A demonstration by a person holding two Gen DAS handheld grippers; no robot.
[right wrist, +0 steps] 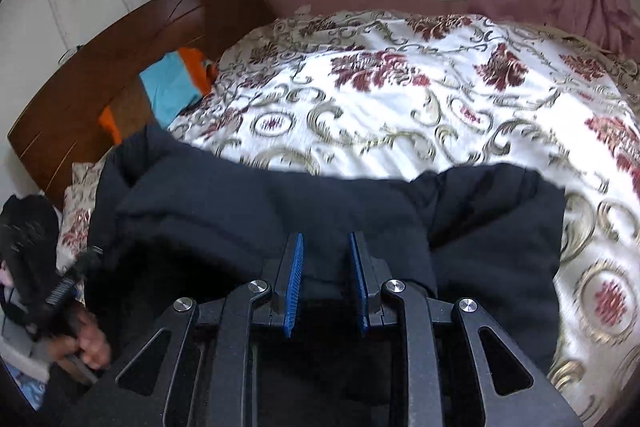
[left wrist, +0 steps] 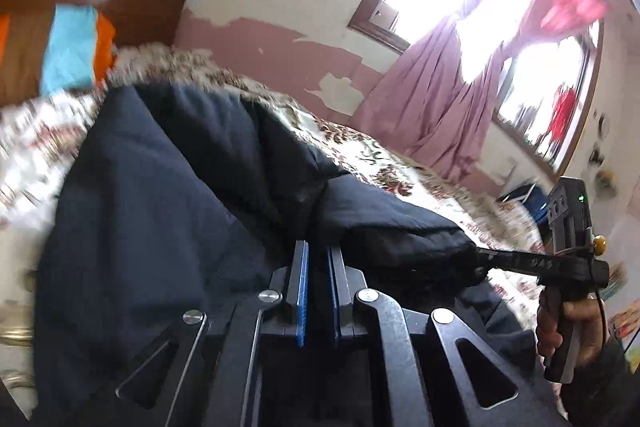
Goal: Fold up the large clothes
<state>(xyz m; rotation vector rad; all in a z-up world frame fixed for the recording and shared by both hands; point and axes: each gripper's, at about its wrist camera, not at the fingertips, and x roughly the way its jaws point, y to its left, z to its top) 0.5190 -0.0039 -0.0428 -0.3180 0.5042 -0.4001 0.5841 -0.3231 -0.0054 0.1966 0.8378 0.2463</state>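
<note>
I am pinching a fold of the dark navy jacket (left wrist: 168, 195) in my left gripper (left wrist: 318, 255), its blue pads nearly pressed together. My right gripper (right wrist: 326, 247) is clamping a thicker bunch of jacket. The jacket is lying along the near edge of the floral bedspread (right wrist: 400, 99).

The only lettering you can make out is on the right gripper (left wrist: 480, 255), seen from the left wrist camera: pale characters on its black finger that look like "DAS" (blurred, so not certain). Nothing else reads.
</note>
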